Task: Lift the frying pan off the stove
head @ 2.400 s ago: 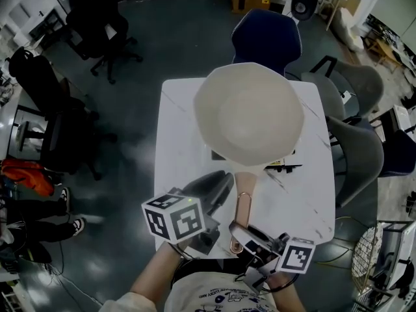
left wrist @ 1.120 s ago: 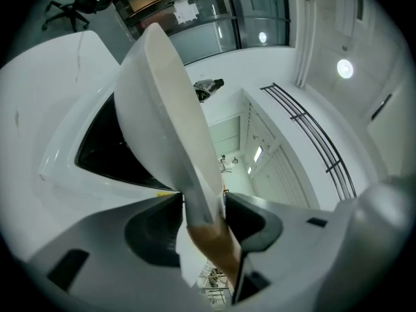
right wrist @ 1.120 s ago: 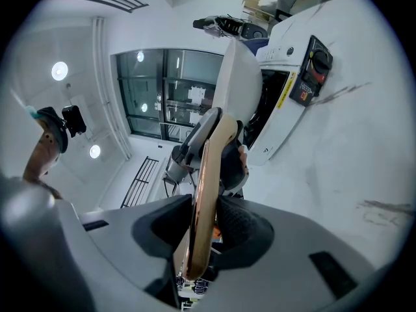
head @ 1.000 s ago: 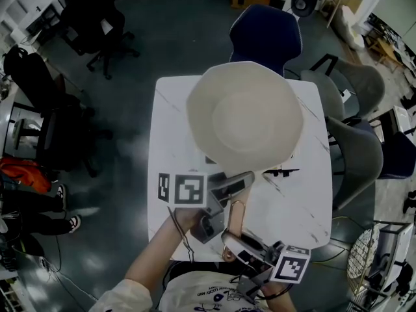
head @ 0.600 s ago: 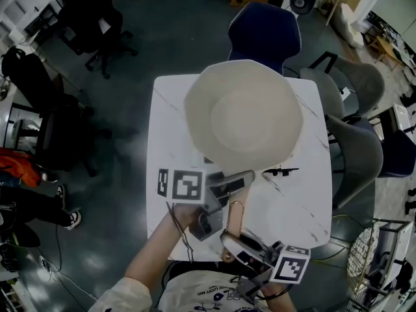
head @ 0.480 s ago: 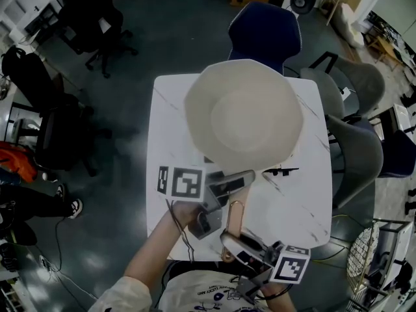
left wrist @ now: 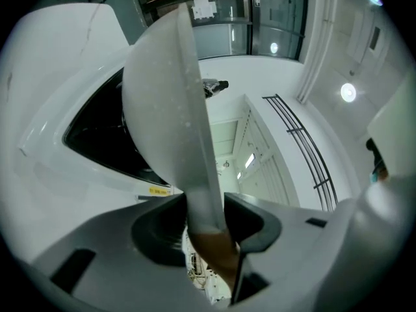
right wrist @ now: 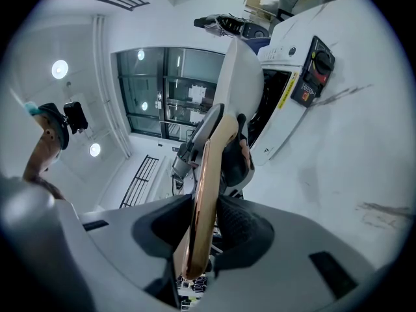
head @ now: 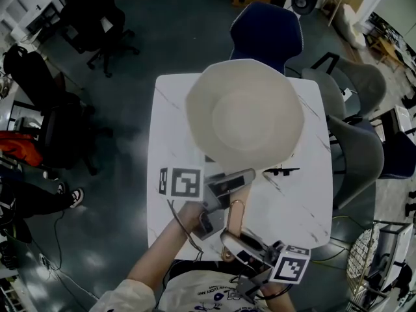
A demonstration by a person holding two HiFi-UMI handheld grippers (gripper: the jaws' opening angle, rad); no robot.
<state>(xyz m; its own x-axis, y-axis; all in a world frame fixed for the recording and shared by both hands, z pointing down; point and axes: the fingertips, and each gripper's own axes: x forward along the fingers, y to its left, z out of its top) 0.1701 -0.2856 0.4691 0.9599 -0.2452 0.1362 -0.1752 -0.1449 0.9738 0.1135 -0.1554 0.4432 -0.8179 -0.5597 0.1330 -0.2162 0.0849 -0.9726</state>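
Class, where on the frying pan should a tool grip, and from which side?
Grip the long, thin handle, approached from its free end, opposite the bowl. The frying pan bowl is too wide to grip. The left tool clamps the handle by the bowl, the right tool near the tip.

One frying pan [head: 246, 116], one stove [right wrist: 289, 47], one worktop [head: 174, 129]. Two hand-held grippers at the worktop's near edge: left hand-held gripper [head: 239, 179], right hand-held gripper [head: 229, 238]. Beyond the worktop one blue chair [head: 266, 31]; right of the worktop two grey chairs [head: 356, 83] [head: 359, 158]
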